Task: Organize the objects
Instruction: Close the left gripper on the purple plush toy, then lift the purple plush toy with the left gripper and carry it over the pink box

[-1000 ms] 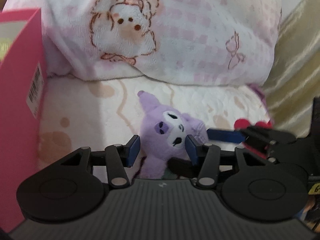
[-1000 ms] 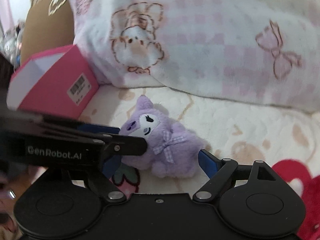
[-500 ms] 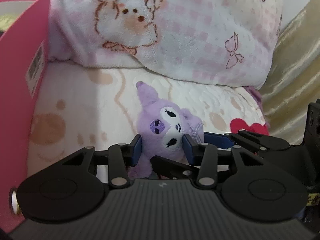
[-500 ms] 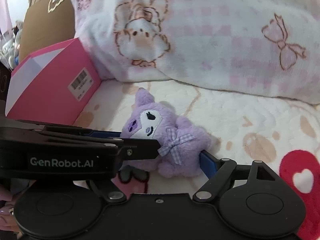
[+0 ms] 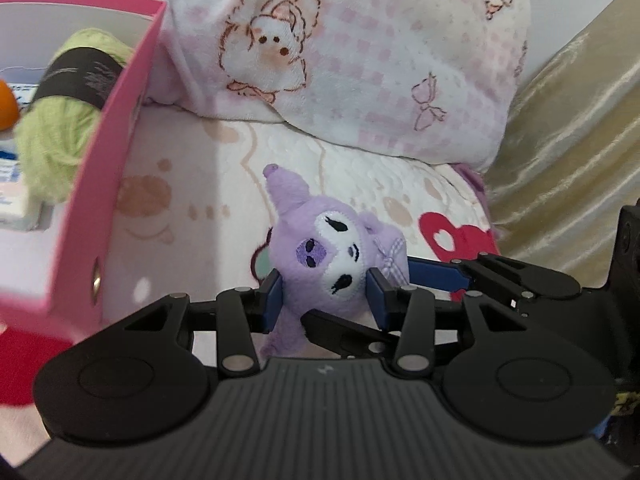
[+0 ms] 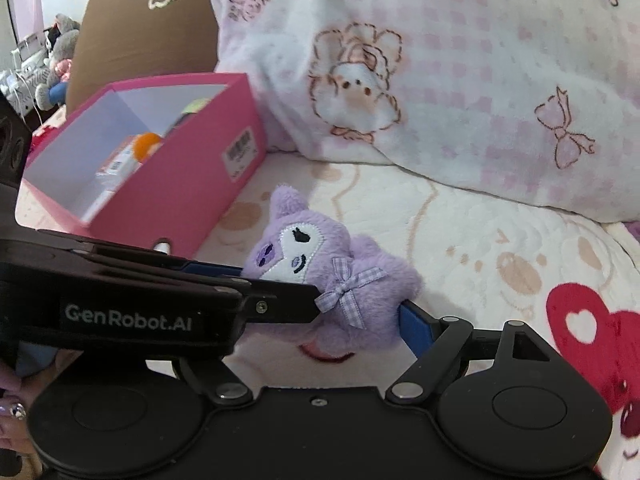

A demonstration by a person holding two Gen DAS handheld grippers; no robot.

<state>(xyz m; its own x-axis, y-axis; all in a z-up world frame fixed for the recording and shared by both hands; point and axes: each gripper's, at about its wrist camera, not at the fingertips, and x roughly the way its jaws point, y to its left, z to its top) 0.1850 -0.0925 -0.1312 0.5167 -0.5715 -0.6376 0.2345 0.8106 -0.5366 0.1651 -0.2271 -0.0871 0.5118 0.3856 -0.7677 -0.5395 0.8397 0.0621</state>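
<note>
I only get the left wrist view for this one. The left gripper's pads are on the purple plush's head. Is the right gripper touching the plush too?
Observer: In the right wrist view, one blue pad of the right gripper lies against the rear of the purple plush. Its other finger is hidden behind the left gripper.
Operator: Anything beyond the pink box?
Observer: Yes. A brown panel with a white cloud shape rises behind the pink box.
</note>
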